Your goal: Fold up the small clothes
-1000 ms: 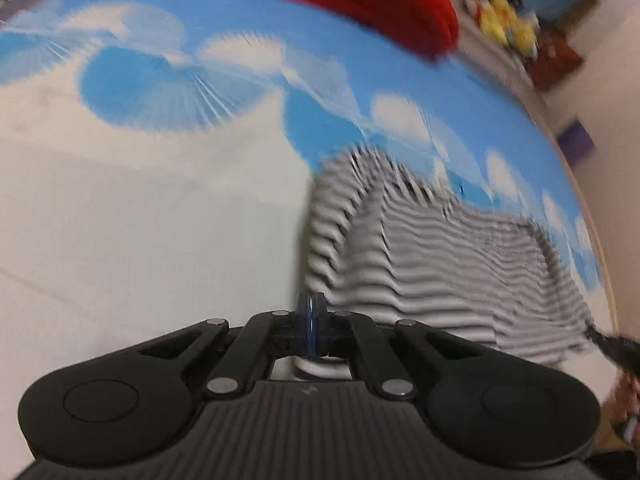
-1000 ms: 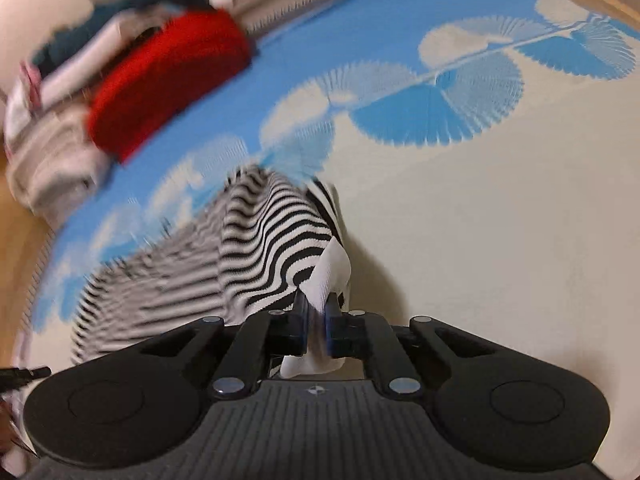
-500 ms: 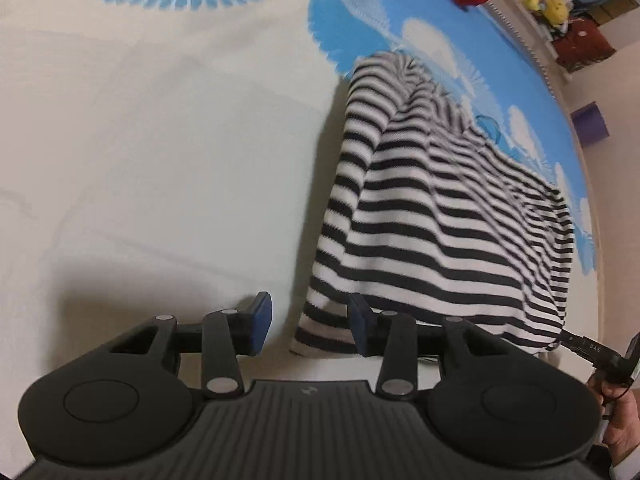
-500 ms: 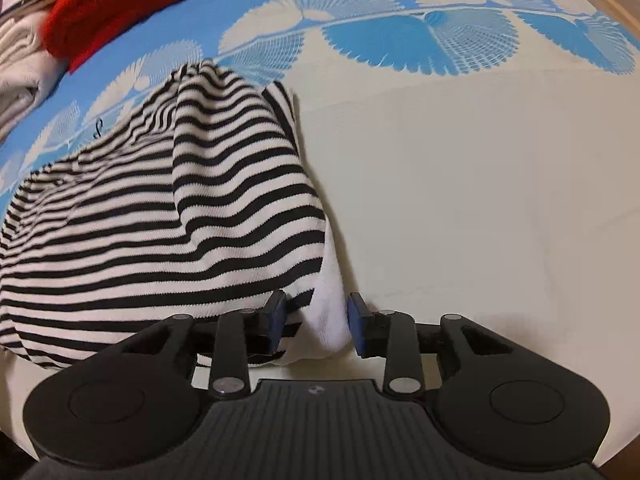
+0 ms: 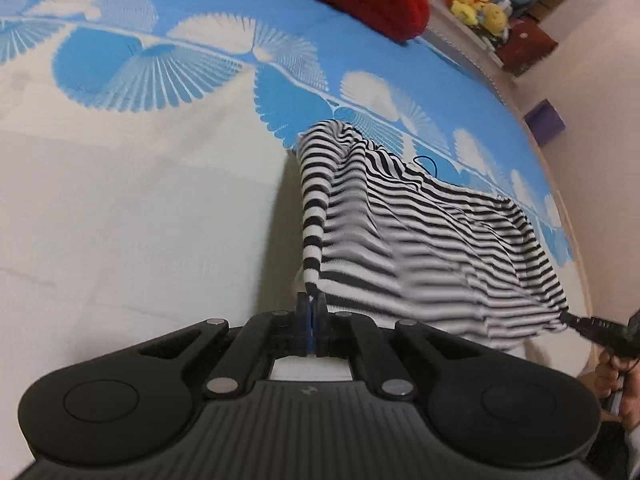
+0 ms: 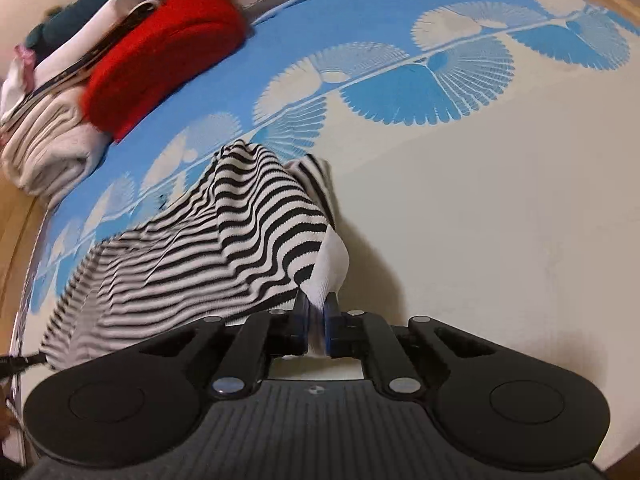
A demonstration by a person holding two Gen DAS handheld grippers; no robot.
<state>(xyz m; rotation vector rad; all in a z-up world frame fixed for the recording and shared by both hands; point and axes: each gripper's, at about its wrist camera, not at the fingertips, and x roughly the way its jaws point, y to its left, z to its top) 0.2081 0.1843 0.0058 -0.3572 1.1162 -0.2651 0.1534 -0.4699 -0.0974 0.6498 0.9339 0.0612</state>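
A black-and-white striped garment (image 5: 420,240) hangs stretched between both grippers above the bed cover. My left gripper (image 5: 311,308) is shut on its striped near corner. In the right wrist view the same garment (image 6: 224,248) runs off to the left. My right gripper (image 6: 316,312) has its jaws closing, and the pads press on the garment's white edge band. The far end of the cloth rests on the blue part of the cover. The tip of the right gripper (image 5: 576,322) shows at the garment's other corner in the left wrist view.
A patterned blue-and-cream bed cover (image 5: 120,200) lies underneath. A folded red knit (image 6: 160,48) and a stack of pale folded clothes (image 6: 44,140) sit at the far edge. Yellow plush toys (image 5: 476,0) and a purple box (image 5: 546,120) are beyond the bed. A person's hand (image 5: 616,380) is at the right.
Half a second ago both grippers stood open at the garment's near edge as it lay flat. Now both are shut on that edge and the cloth is raised and pulled taut.
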